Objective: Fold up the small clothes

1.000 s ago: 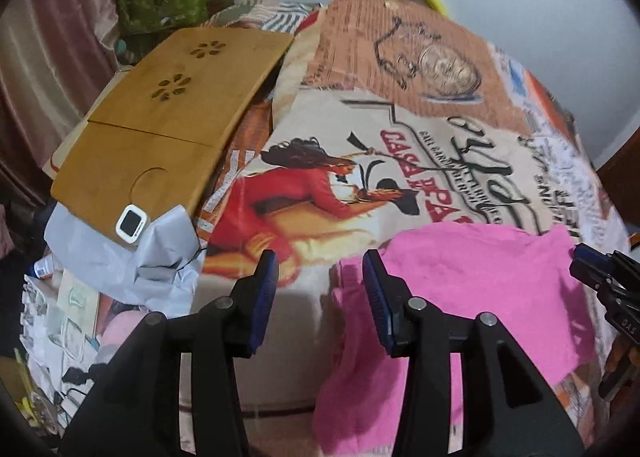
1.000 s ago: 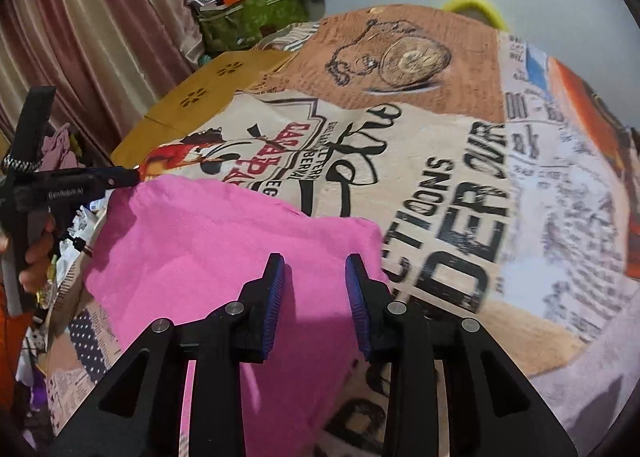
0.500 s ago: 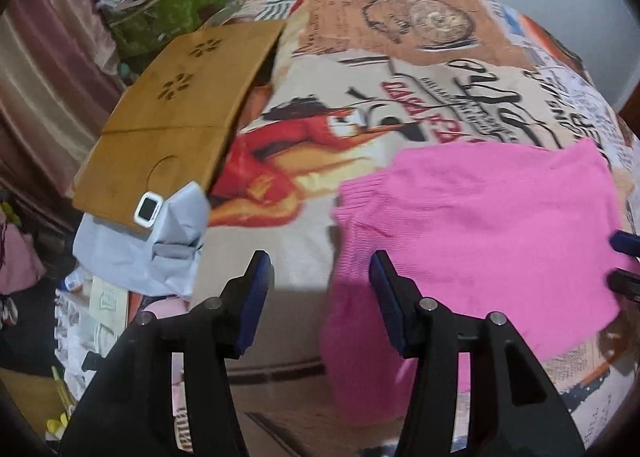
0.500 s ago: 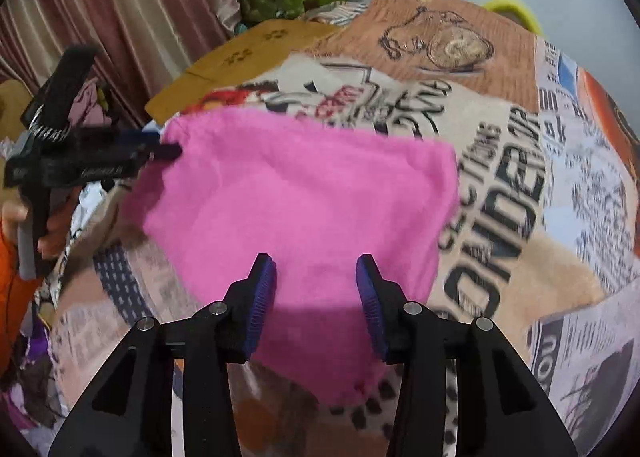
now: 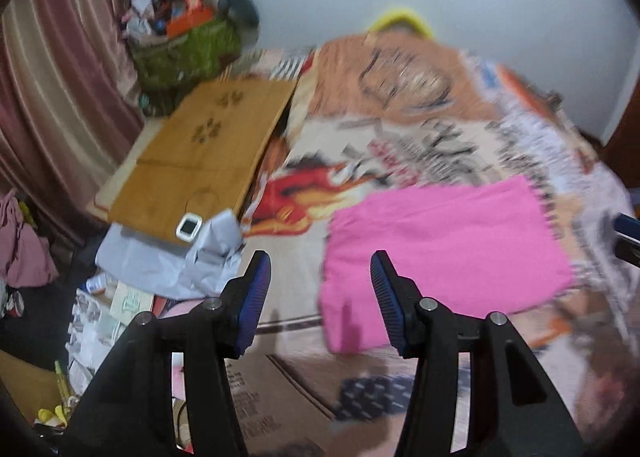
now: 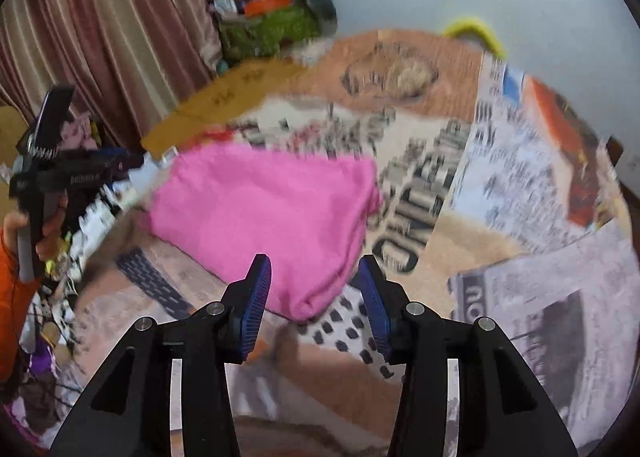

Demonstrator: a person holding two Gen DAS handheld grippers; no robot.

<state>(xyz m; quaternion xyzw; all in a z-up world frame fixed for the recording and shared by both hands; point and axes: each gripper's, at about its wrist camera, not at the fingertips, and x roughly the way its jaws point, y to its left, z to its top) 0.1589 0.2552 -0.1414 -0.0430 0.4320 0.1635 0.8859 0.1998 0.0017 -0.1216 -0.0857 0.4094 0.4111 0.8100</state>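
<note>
Pink garment (image 5: 440, 253) lies flat on the printed bedspread (image 5: 420, 105) of the bed, folded into a rough rectangle. Left hand-held gripper (image 5: 320, 297) and right hand-held gripper (image 6: 314, 297) both released, jaws just opened wider, nothing between them, held above the garment's near edge.
</note>
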